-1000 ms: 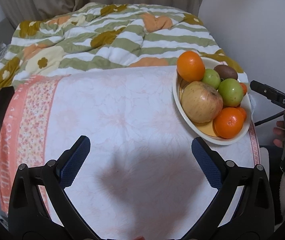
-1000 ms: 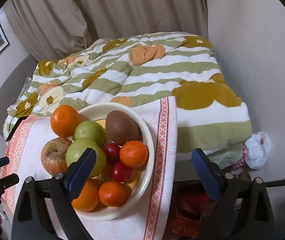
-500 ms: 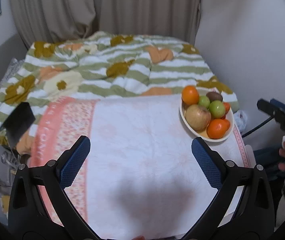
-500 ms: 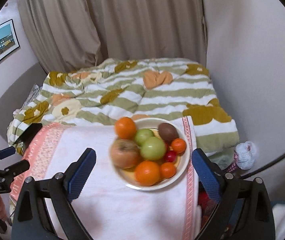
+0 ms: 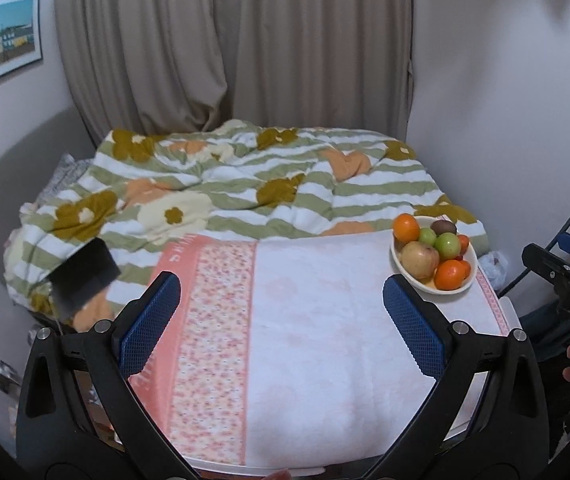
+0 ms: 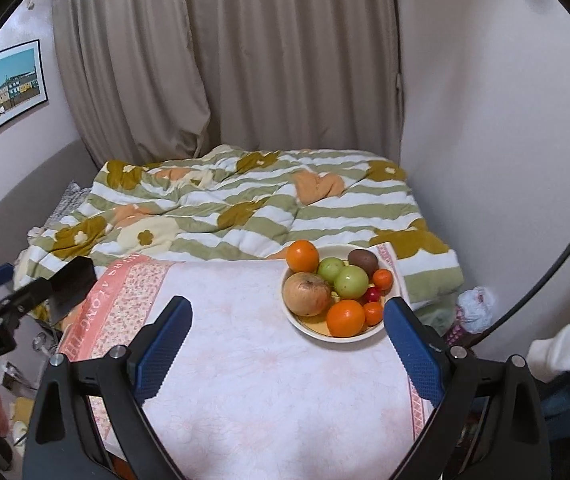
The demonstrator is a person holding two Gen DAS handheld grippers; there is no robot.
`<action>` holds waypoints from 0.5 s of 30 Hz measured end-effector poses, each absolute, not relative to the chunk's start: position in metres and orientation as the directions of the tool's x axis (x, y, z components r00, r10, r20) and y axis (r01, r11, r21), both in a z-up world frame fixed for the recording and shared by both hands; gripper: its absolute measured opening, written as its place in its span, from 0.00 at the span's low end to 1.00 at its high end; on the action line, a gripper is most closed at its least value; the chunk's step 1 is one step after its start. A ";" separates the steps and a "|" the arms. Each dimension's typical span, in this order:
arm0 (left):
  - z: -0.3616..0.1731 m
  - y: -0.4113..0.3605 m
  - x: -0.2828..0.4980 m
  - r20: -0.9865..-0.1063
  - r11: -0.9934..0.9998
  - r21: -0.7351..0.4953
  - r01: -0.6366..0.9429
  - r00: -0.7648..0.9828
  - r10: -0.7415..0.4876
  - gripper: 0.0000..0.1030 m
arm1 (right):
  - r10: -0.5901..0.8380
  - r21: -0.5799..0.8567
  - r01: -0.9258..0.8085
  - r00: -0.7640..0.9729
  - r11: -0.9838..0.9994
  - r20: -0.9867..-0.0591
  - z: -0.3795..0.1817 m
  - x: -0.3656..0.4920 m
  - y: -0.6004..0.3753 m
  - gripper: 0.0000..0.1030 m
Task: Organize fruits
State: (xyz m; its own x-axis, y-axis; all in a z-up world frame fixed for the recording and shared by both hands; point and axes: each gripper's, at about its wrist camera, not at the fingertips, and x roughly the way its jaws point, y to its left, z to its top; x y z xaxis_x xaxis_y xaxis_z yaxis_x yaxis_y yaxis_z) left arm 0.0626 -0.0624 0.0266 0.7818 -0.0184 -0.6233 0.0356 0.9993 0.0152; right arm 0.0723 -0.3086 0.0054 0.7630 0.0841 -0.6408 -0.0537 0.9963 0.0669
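A cream bowl sits at the far right of a table covered by a white and pink cloth. It holds oranges, a large apple, green fruits, a kiwi and small red fruits. The bowl also shows in the left wrist view. My left gripper is open and empty, above the near middle of the cloth. My right gripper is open and empty, held back from the bowl, which lies just ahead of its right finger.
A bed with a green striped floral quilt lies beyond the table. Curtains and walls close the back and right. A black flat object sticks out at the table's left. Clutter lies on the floor at lower left.
Both grippers have pulled back and up from the table. The bowl now looks smaller and farther away in both views. Nothing was grasped and the fruits stay in the bowl.
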 end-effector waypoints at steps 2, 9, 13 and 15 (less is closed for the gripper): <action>0.028 -0.059 0.059 -0.616 0.999 0.013 0.036 0.787 -0.020 1.00 | 0.074 0.060 -0.046 0.765 0.997 -0.639 0.005 0.067 -0.305 0.93; 0.029 -0.054 0.054 -0.605 0.999 0.016 0.042 0.796 -0.024 1.00 | 0.048 0.036 -0.033 0.772 0.999 -0.634 0.007 0.059 -0.293 0.93; 0.028 -0.053 0.052 -0.603 0.999 0.017 0.042 0.798 -0.023 1.00 | 0.048 0.037 -0.032 0.773 0.999 -0.633 0.008 0.058 -0.292 0.93; 0.028 -0.053 0.052 -0.600 0.999 0.016 0.043 0.799 -0.025 1.00 | 0.047 0.034 -0.033 0.774 0.999 -0.631 0.008 0.058 -0.291 0.93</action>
